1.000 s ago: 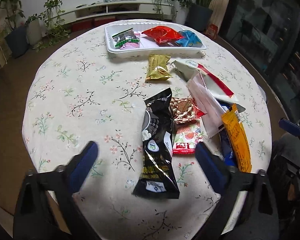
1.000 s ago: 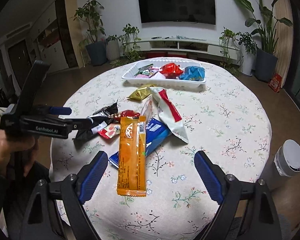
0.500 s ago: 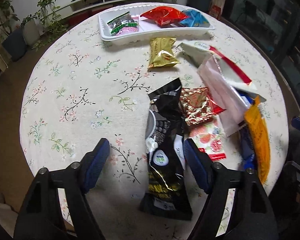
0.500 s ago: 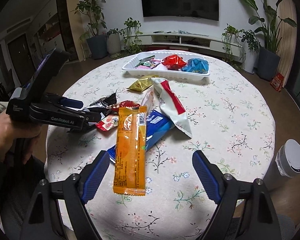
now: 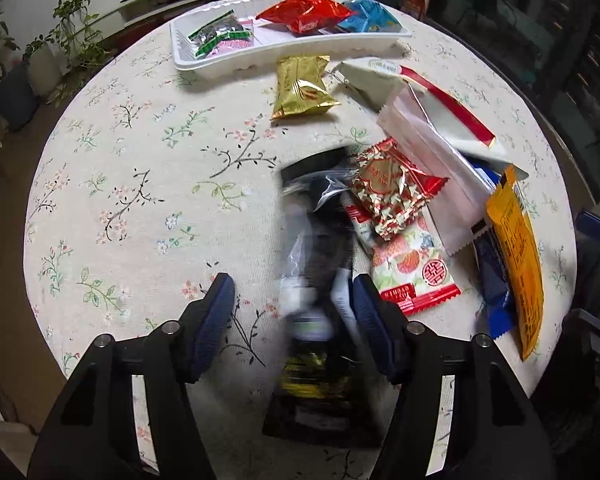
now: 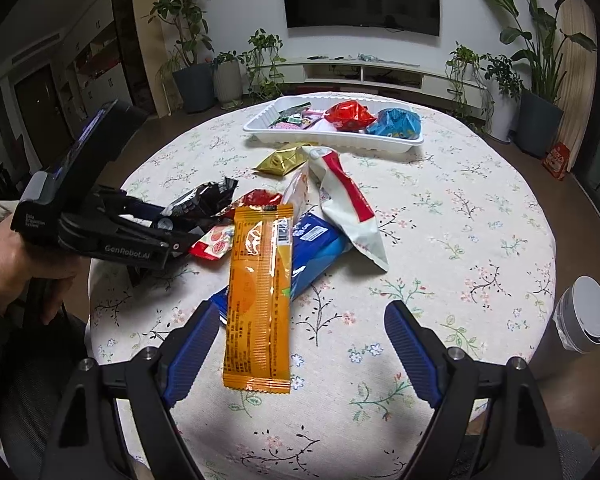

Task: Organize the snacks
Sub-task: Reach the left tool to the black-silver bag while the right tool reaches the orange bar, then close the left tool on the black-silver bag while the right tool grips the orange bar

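Closest to the left wrist camera, the left gripper (image 5: 292,312) points steeply down at the round table (image 5: 140,160), and its jaws are closing with the black snack packet (image 5: 316,280) between them. That packet is motion-blurred; the pad on the right seems to touch its edge, while bare cloth shows between the packet and the other pad, so no firm grasp can be told. Just at two o'clock from the packet lies a strawberry-print packet (image 5: 412,268), with a red and gold wrapper (image 5: 392,188) resting partly on it. Farther toward three o'clock sit an orange bar (image 5: 516,256) over a blue packet (image 5: 490,276), and a long white sachet (image 5: 428,152) leaning across a white and red pouch (image 5: 440,100). At twelve o'clock lies a gold packet (image 5: 302,88), just short of the white tray (image 5: 228,64). Inside the tray are green-edged small packets (image 5: 220,34) at its left end, a red bag (image 5: 306,12) in the middle and a blue bag (image 5: 370,18) at the right end.

From the right wrist camera, the right gripper (image 6: 300,344) hovers with jaws released and wide, nothing between the pads; the orange bar's lower end lies on the cloth just beside the pad on the left. At nine o'clock a hand (image 6: 16,264) holds the left gripper's handle. Beyond the table edge at four o'clock stands a white cylindrical device (image 6: 584,316).
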